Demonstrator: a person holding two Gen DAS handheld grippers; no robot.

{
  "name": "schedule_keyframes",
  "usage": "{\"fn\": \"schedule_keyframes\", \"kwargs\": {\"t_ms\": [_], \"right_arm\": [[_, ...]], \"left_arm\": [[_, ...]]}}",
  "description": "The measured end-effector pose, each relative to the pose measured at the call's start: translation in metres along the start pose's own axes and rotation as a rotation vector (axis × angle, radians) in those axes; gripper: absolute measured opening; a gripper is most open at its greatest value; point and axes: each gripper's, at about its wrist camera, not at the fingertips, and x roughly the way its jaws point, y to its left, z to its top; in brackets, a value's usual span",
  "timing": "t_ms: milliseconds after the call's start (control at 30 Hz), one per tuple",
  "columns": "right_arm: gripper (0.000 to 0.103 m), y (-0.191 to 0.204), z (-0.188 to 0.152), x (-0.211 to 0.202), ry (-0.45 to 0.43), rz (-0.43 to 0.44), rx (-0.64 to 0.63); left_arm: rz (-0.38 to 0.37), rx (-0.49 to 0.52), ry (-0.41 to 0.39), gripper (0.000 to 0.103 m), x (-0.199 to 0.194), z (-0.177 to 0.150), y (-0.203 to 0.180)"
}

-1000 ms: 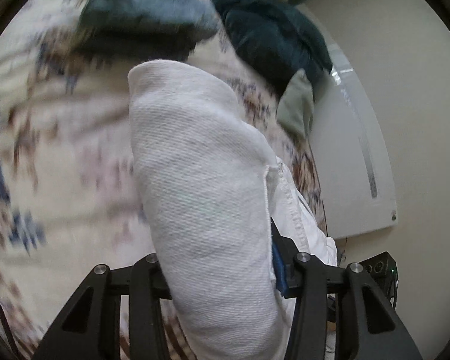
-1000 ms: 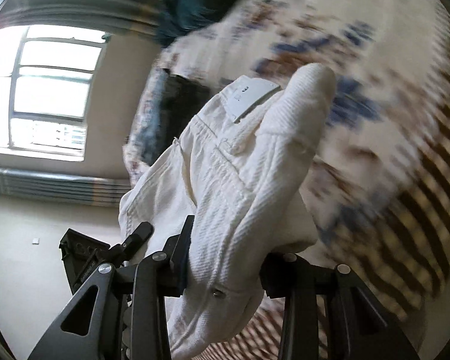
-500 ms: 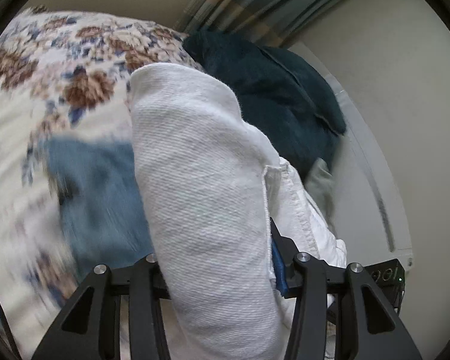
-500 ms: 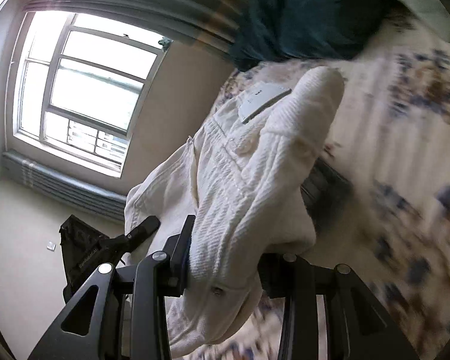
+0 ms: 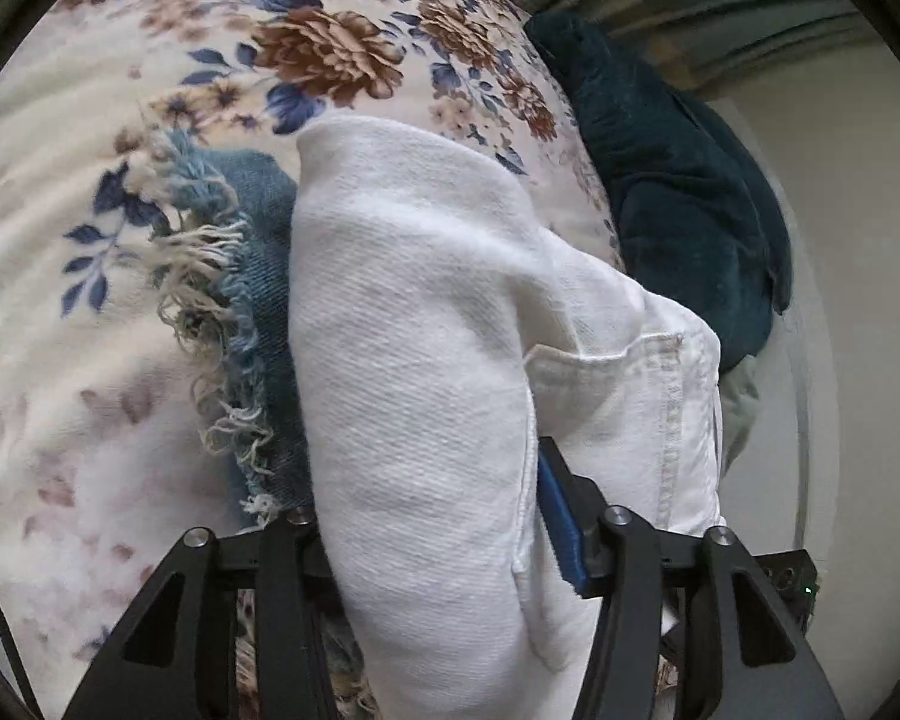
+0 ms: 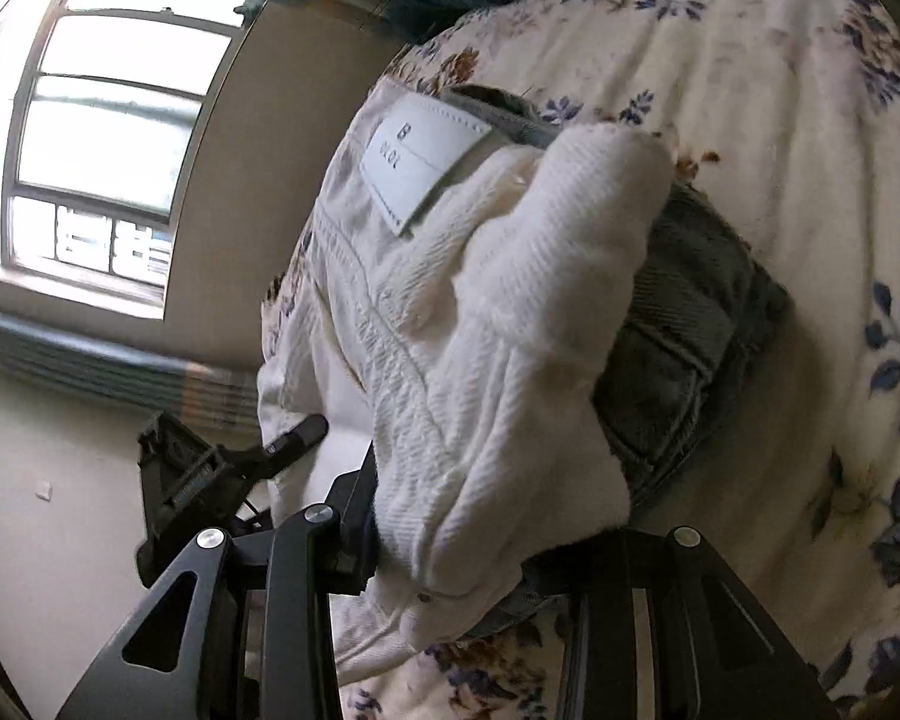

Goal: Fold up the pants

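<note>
In the left wrist view we saw the white pants bunched thickly between the jaws of the left gripper, which were closed onto the fabric. The cloth rose from the lower centre of the frame to a rounded fold at the upper middle, with a stitched pocket edge at centre right. Behind it, at centre left, lay frayed blue jeans on the floral bedspread. A dark teal garment sat at the upper right.

In the right wrist view the right gripper likewise had its jaws clamped on a wad of the pants, which filled the centre of the frame. A white label showed on the waistband at upper centre. Just right of the pants lay a folded grey garment on the bedspread. A window stood at upper left, and the other gripper's black body showed at lower left.
</note>
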Motion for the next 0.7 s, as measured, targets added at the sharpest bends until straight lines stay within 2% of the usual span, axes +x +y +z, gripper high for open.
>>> {"fn": "schedule_keyframes", "kwargs": {"t_ms": [33,100,133,167,200,267,333,400,467,567,700], "right_arm": [[0.046,0.004,0.002,-0.002,0.009,-0.008,-0.015],[0.059,0.014,0.004,-0.005,0.059,-0.051,-0.056],[0.064,0.019,0.007,-0.005,0.104,-0.073,-0.083],[0.078,0.022,0.008,-0.005,0.131,-0.087,-0.103],[0.084,0.028,0.009,-0.01,0.151,-0.138,-0.143],[0.089,0.04,0.005,-0.019,0.155,-0.22,-0.225],[0.092,0.058,0.003,-0.029,0.134,-0.375,-0.364],[0.092,0.073,0.004,-0.039,0.095,-0.488,-0.475],[0.092,0.086,0.011,-0.045,0.053,-0.579,-0.576],[0.093,0.103,0.009,-0.055,0.003,-0.645,-0.67],[0.094,0.126,-0.001,-0.082,-0.007,-0.661,-0.706]], "left_arm": [[0.032,0.006,-0.001,0.054,-0.004,-0.001,-0.008],[0.132,0.023,-0.013,0.065,-0.014,-0.005,-0.025],[0.193,0.046,-0.04,0.066,-0.022,-0.012,-0.037],[0.236,0.063,-0.063,0.071,-0.028,-0.014,-0.044],[0.314,0.092,-0.098,0.084,-0.036,-0.025,-0.057],[0.434,0.127,-0.146,0.101,-0.046,-0.043,-0.071],[0.494,0.141,-0.177,0.102,-0.053,-0.058,-0.08],[0.567,0.149,-0.198,0.102,-0.059,-0.075,-0.087],[0.604,0.153,-0.211,0.102,-0.062,-0.089,-0.093],[0.633,0.15,-0.225,0.102,-0.064,-0.102,-0.098],[0.641,0.138,-0.241,0.102,-0.077,-0.119,-0.111]]}}
